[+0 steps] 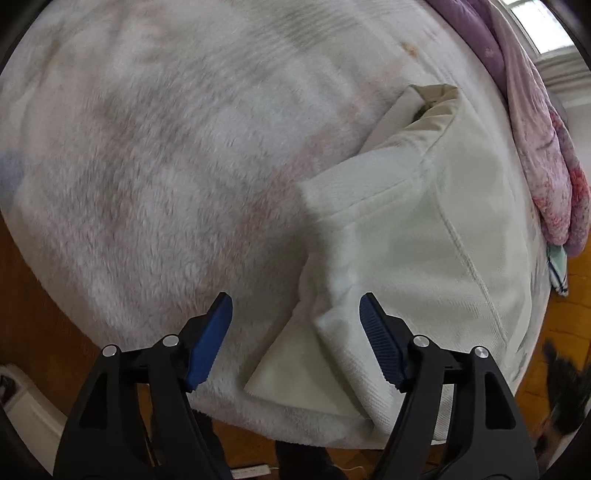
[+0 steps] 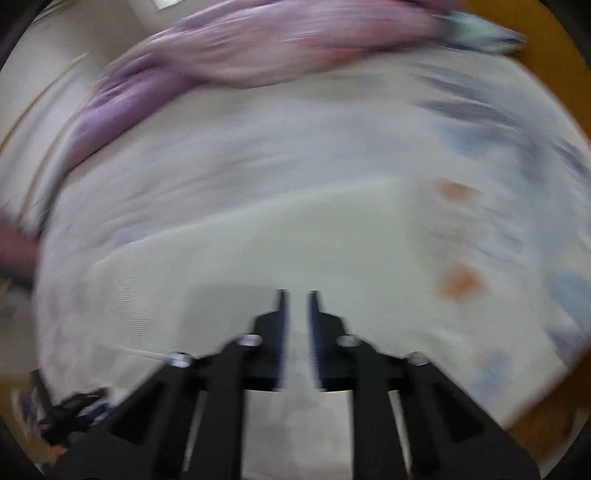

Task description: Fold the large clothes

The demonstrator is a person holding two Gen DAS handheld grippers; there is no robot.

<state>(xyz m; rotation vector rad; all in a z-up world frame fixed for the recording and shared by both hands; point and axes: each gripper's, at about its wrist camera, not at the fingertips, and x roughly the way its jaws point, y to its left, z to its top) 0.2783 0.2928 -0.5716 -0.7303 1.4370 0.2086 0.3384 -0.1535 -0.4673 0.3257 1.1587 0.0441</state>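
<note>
A cream-white garment (image 1: 413, 236) lies partly folded on a fluffy white blanket (image 1: 147, 166) over the bed. In the left wrist view my left gripper (image 1: 295, 317) is open, its blue pads on either side of the garment's near folded corner (image 1: 314, 369), just above it and holding nothing. The right wrist view is blurred by motion. There my right gripper (image 2: 297, 295) has its fingers nearly together over the same cream garment (image 2: 277, 240). A strip of pale cloth shows between them, but I cannot tell whether it is pinched.
A purple and pink quilt (image 1: 532, 122) is bunched along the bed's far edge, also in the right wrist view (image 2: 229, 48). Brown wooden floor (image 1: 40, 325) shows past the near bed edge. A window (image 1: 543, 26) is beyond the quilt.
</note>
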